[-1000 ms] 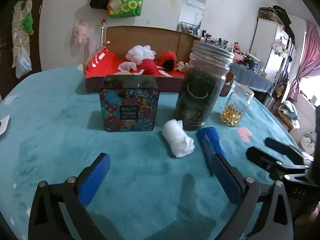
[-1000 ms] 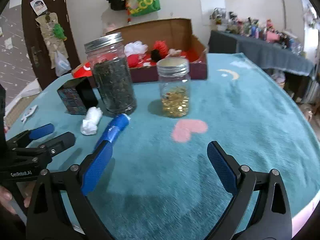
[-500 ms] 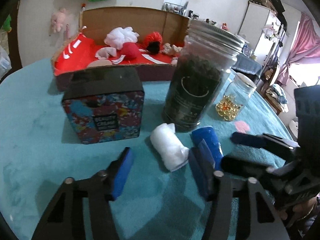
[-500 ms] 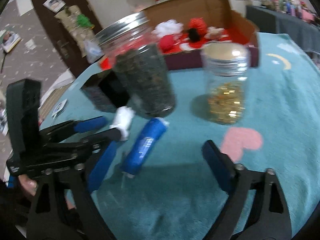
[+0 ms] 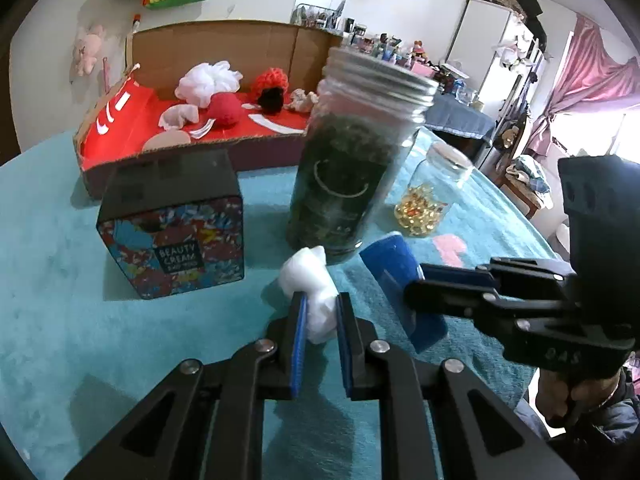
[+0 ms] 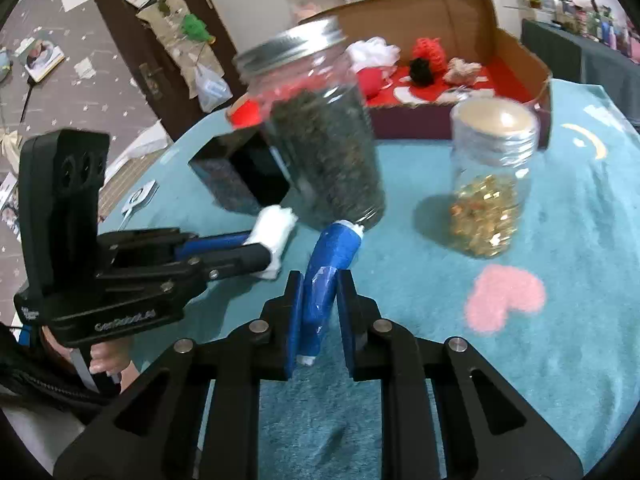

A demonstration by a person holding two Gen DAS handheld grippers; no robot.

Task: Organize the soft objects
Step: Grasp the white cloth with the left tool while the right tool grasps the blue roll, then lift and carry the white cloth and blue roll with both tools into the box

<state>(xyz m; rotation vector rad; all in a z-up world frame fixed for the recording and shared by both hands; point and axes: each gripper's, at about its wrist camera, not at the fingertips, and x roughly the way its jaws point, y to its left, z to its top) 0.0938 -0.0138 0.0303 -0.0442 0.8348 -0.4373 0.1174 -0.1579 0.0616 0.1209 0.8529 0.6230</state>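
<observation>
Left tool is clamped on the white soft roll; right tool is clamped on the blue roll. Both rolls lie on the teal worktop, long axes pointing away toward the far cardboard box.

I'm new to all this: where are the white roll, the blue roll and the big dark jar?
white roll (image 5: 308, 276): left wrist view, upper end.
blue roll (image 6: 334, 250): right wrist view, middle.
big dark jar (image 5: 344, 184): left wrist view, glass side.

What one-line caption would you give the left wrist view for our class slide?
Left gripper shut on a white roll beside a dark jar; right gripper on a blue roll.
</observation>
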